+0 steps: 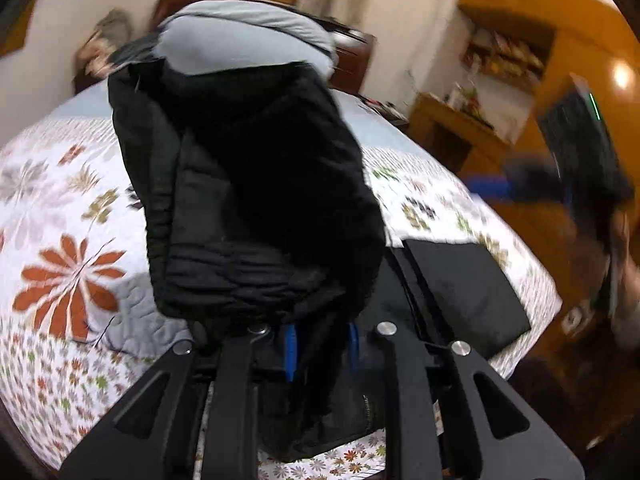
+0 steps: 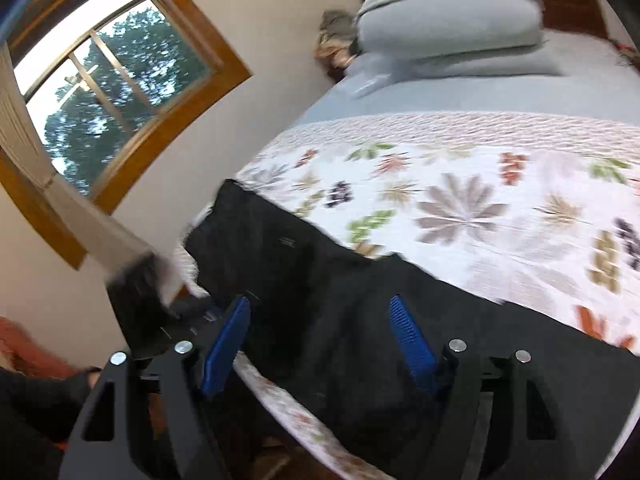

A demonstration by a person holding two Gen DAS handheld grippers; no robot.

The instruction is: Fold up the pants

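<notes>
Pants (image 1: pixel 248 184) pinched, left gripper (image 1: pixel 320 344); right gripper (image 2: pixel 320 340) apparently empty.

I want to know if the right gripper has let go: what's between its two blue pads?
Nothing is pinched. In the right wrist view the right gripper is open, and the black pants lie on the quilt beyond the gap.

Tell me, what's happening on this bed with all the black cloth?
A person is folding black pants on a bed with a flowered quilt, using a hand-held gripper in each hand. The left gripper is clamped on one end of the pants, which bunches up above its fingers. The right gripper is open over the part lying along the bed's edge, gripping nothing. Grey pillows sit at the head of the bed.
</notes>
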